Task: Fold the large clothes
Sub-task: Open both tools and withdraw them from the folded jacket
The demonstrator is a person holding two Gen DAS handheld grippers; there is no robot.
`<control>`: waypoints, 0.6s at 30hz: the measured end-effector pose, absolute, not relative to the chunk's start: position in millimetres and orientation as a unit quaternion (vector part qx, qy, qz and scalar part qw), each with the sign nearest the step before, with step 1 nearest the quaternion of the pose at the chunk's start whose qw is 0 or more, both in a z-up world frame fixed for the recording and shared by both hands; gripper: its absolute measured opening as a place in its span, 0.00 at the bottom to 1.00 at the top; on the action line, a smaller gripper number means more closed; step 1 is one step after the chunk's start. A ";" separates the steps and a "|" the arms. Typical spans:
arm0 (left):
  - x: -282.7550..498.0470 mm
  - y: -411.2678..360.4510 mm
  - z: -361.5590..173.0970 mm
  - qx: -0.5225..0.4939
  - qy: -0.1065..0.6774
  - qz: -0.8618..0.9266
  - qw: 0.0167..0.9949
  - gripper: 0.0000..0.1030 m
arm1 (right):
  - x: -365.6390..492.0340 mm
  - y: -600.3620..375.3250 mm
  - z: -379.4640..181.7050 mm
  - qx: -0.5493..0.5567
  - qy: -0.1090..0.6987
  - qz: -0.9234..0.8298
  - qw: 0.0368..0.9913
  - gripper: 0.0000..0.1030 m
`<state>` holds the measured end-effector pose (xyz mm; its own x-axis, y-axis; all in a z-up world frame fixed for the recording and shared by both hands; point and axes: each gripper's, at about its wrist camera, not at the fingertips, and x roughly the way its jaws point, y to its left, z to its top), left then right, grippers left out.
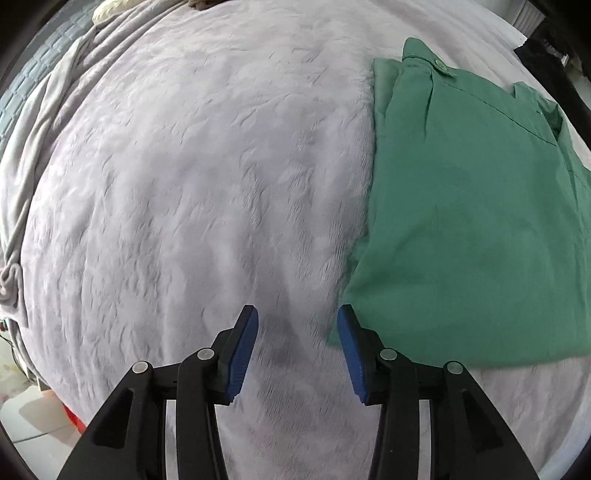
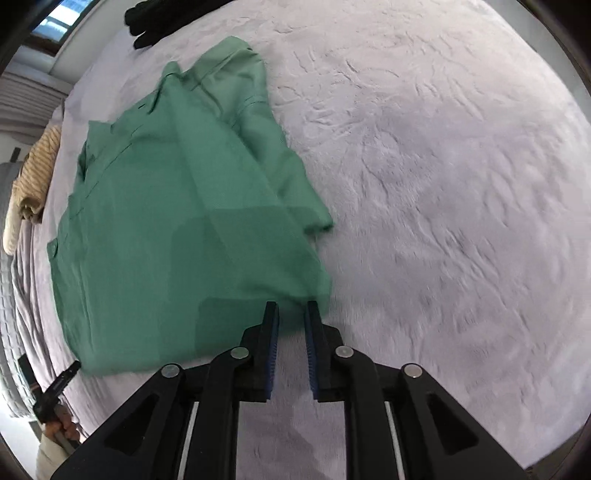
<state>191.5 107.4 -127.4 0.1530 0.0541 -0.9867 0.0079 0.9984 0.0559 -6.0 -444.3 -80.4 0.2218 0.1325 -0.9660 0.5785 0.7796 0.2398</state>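
A green button-up shirt lies folded flat on the lilac plush bedspread, with its collar and a button at the far end. My left gripper points down over bare bedspread just left of the shirt's near corner. Its blue pads stand well apart with nothing between them. In the right wrist view the shirt fills the left half. My right gripper hovers at its near right corner, with a narrow gap between the pads. No cloth is pinched there; the shirt's edge shows behind the tips.
A black garment lies at the bed's far end. A tan striped garment sits along the left edge. A hand with the other gripper shows at lower left. Rumpled blanket folds border the bedspread, with floor and something red below.
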 end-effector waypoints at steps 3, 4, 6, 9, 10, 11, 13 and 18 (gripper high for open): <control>179.2 106.5 -124.7 0.038 0.655 0.010 0.754 0.45 | -7.8 -421.0 -71.9 0.288 0.607 -0.149 0.725 0.54; 172.4 103.2 -122.4 0.041 0.657 0.006 0.753 0.45 | -8.8 -409.4 -69.7 0.286 0.609 -0.143 0.726 0.55; 162.0 97.7 -118.7 0.043 0.658 -0.002 0.752 0.45 | -8.3 -392.1 -66.7 0.286 0.614 -0.132 0.724 0.55; 147.8 89.8 -108.6 0.043 0.658 -0.018 0.751 0.45 | -9.6 -373.8 -66.3 0.291 0.624 -0.113 0.717 0.57; 140.3 86.0 -105.4 0.047 0.657 -0.024 0.752 0.46 | -12.4 -370.1 -65.9 0.292 0.627 -0.109 0.714 0.61; 135.4 85.4 -102.6 0.051 0.656 -0.028 0.753 0.50 | -13.1 -361.0 -65.6 0.292 0.628 -0.103 0.713 0.63; 128.0 83.1 -98.0 0.063 0.654 -0.037 0.753 0.79 | -8.8 -346.1 -65.9 0.291 0.632 -0.093 0.712 0.66; 114.8 87.3 -84.1 0.077 0.637 -0.043 0.765 0.88 | -8.4 -318.5 -61.7 0.272 0.639 -0.077 0.715 0.75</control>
<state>114.8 87.3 -84.1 0.1838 0.0323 -0.9824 0.1647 0.9843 0.0632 -8.4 -318.5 -61.7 0.1719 0.2371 -0.9562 0.4587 0.8397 0.2907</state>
